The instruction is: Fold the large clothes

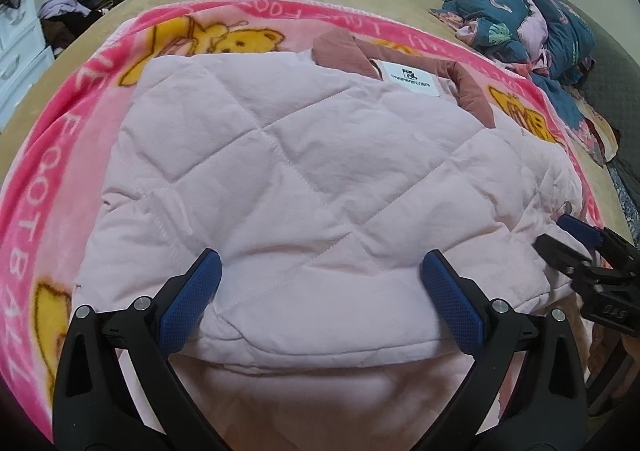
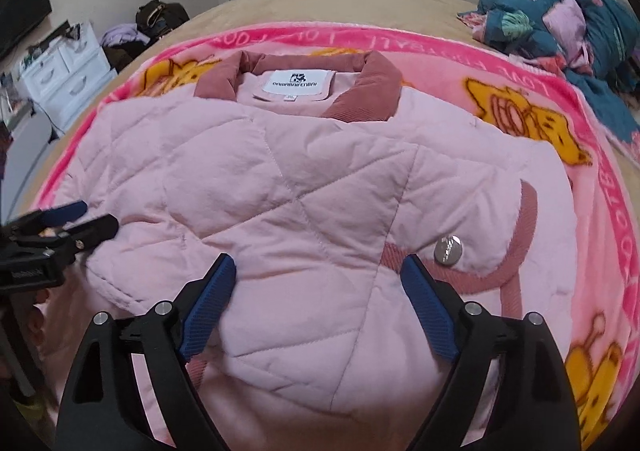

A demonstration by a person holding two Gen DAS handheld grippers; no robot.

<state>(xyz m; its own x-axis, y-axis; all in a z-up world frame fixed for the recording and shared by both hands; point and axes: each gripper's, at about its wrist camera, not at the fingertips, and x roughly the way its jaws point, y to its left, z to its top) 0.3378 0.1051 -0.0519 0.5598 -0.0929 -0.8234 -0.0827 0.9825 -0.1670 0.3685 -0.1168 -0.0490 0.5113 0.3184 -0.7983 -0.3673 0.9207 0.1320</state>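
Pink quilted jacket [image 2: 280, 187] lying folded on pink cartoon blanket [image 2: 560, 99], blanket lying on bed [image 2: 320, 7]. Your left hand-held gripper [image 1: 320, 275] hovering at jacket's near hem, fingers spread apart, nothing clamped. Your right hand-held gripper [image 2: 318, 283] also at jacket's near edge, fingers wide apart, fabric between but not pinched. Dusty-pink collar [image 2: 380, 71] at jacket's far side. Silver button [image 2: 448, 249] just beside right finger.
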